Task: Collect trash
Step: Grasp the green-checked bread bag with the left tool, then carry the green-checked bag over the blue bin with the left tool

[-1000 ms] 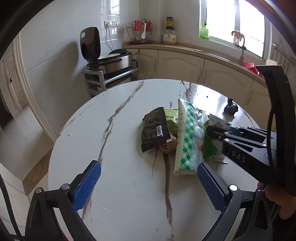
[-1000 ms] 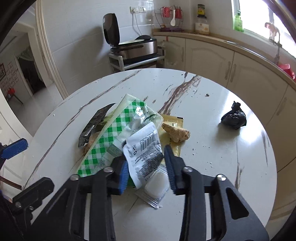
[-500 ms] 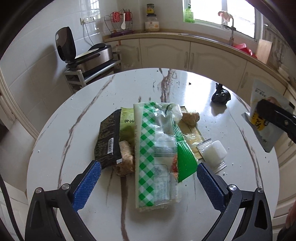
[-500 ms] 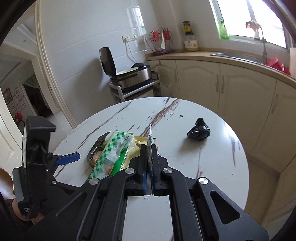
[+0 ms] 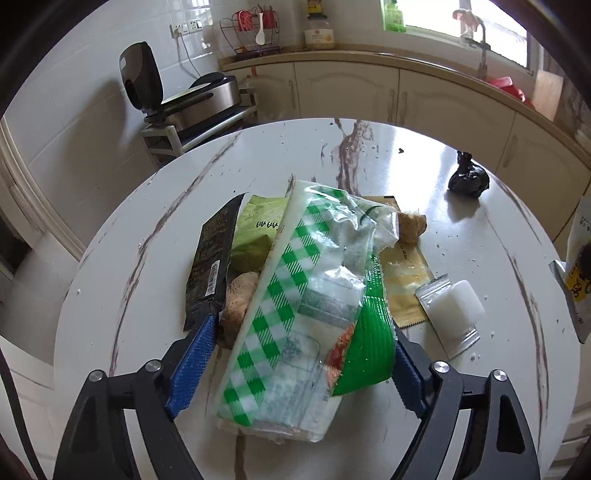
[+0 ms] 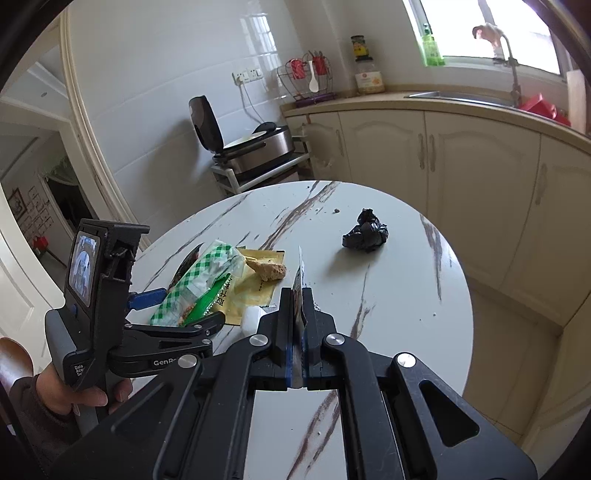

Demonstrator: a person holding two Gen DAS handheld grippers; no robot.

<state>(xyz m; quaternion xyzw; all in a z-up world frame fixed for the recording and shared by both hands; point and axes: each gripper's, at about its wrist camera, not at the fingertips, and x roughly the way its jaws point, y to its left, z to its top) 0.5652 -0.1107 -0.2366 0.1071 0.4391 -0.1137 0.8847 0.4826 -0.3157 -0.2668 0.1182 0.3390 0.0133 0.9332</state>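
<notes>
Marble-patterned worktop (image 5: 155, 295), round and white with brown veins, stood in a kitchen with cream cabinets (image 6: 480, 166) along the wall, a sink (image 6: 454, 95) under a bright window, and an open-lidded cooker (image 5: 207, 99) on a small rack. A wire basket (image 5: 255, 31) and a jar (image 5: 319, 33) sat on the far counter.

Trash lay heaped near the middle of the worktop. A green-checked plastic bag (image 5: 295, 295) lay on top, with a plain green wrapper (image 5: 369, 339) under its right edge. A black wrapper (image 5: 210, 266) lay just left of it, touching a pale green packet (image 5: 255, 236). A yellow sachet (image 5: 402, 284) lay to the right, with a brown lump (image 5: 412, 227) at its far end and a small clear pouch (image 5: 450, 310) holding a white block beside it. Another brown lump (image 5: 238, 299) showed between the black wrapper and the checked bag. A knotted black bag (image 5: 467, 179) sat well apart, toward the far right rim.

The left tongs (image 5: 295, 354) stood low over the heap, their blue pads on either side of the checked bag's near end; the jaws had just been narrowing, and whether the pads already pressed the plastic could not be told. The right tongs (image 6: 297, 317) were clamped on a flat packet (image 6: 298, 273) seen edge-on, held up clear of the worktop.
</notes>
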